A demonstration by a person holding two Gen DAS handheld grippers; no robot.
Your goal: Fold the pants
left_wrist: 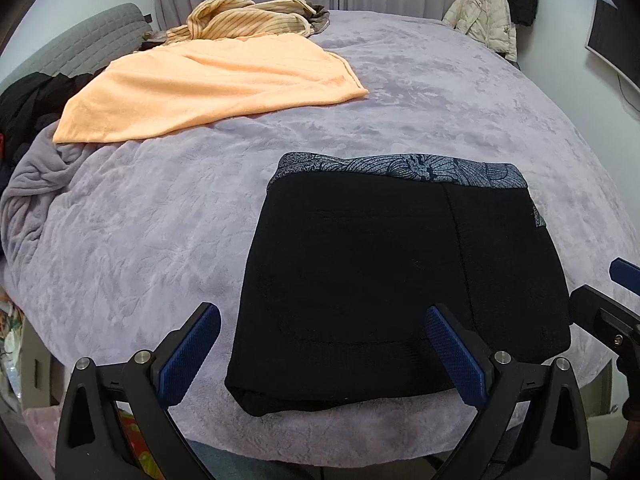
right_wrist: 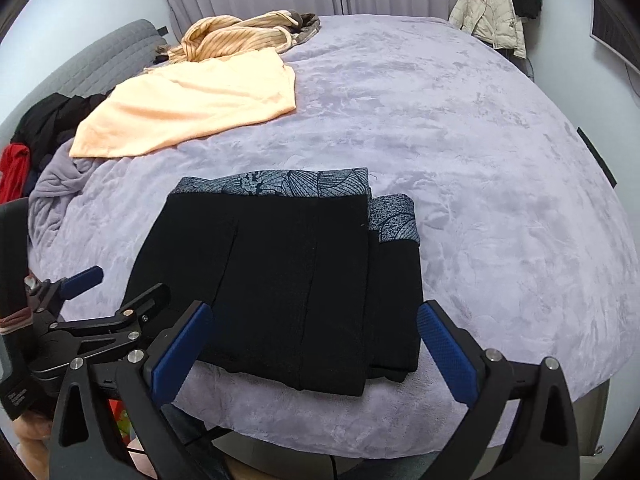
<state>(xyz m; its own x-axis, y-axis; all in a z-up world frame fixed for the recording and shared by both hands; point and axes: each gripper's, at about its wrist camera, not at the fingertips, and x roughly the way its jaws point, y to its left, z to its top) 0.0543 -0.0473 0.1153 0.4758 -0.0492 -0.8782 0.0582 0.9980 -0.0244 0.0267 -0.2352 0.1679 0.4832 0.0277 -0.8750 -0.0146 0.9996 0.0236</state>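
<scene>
The black pants (left_wrist: pixel 360 272) lie folded into a compact rectangle near the front edge of the bed, with a grey leaf-patterned waistband (left_wrist: pixel 400 166) at the far side. They also show in the right wrist view (right_wrist: pixel 288 280). My left gripper (left_wrist: pixel 326 354) is open and empty, hovering above the pants' near left part. My right gripper (right_wrist: pixel 316 356) is open and empty above the near edge of the pants. The left gripper also shows at the left of the right wrist view (right_wrist: pixel 116 284).
The lilac plush bedspread (left_wrist: pixel 420 92) covers the bed. An orange towel (left_wrist: pixel 208 88) and a striped yellow garment (left_wrist: pixel 244 16) lie at the far left. Dark clothes (left_wrist: pixel 28 108) are piled at the left edge. A white jacket (left_wrist: pixel 486 16) hangs at the back right.
</scene>
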